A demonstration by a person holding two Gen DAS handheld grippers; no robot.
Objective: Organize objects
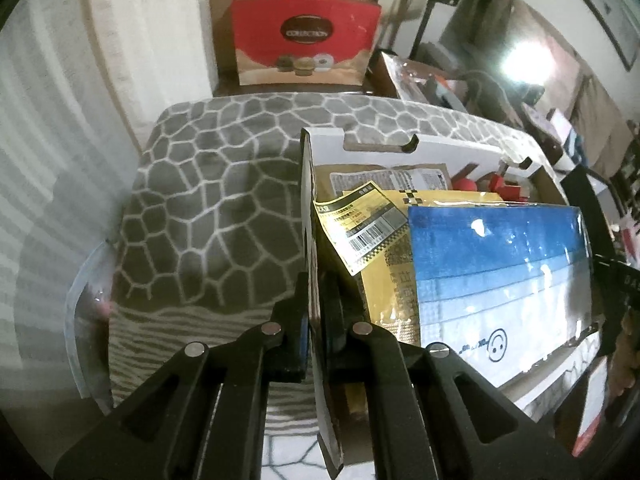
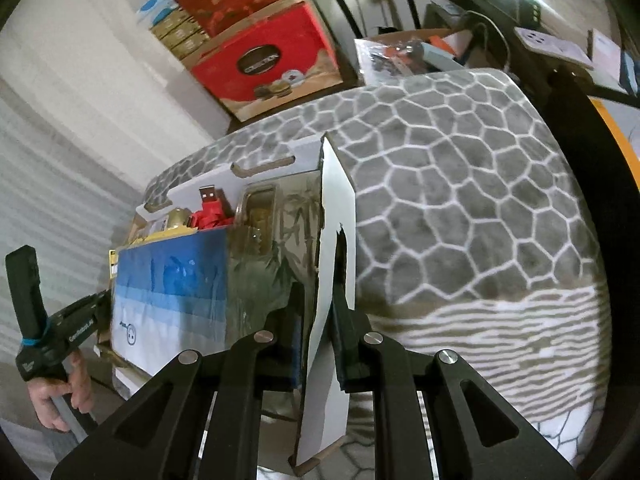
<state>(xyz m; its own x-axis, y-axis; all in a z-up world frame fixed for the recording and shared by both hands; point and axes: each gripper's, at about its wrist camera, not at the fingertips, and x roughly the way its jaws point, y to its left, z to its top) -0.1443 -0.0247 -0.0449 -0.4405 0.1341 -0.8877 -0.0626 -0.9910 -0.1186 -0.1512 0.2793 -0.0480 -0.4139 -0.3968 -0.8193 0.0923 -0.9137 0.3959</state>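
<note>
The left gripper (image 1: pixel 314 320) and right gripper (image 2: pixel 322 328), jaws closed, each pinch an opposite side wall of a white cardboard box (image 1: pixel 400 148) on a grey pebble-patterned blanket (image 1: pixel 208 208); the loaded box looks heavy, its thin walls likely bendable.

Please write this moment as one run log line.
left gripper: shut on white box left wall | right gripper: shut on right wall | box: over patterned blanket

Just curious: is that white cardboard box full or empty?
Full: the white cardboard box holds a blue packet, yellow packets and a red USB stick.
</note>
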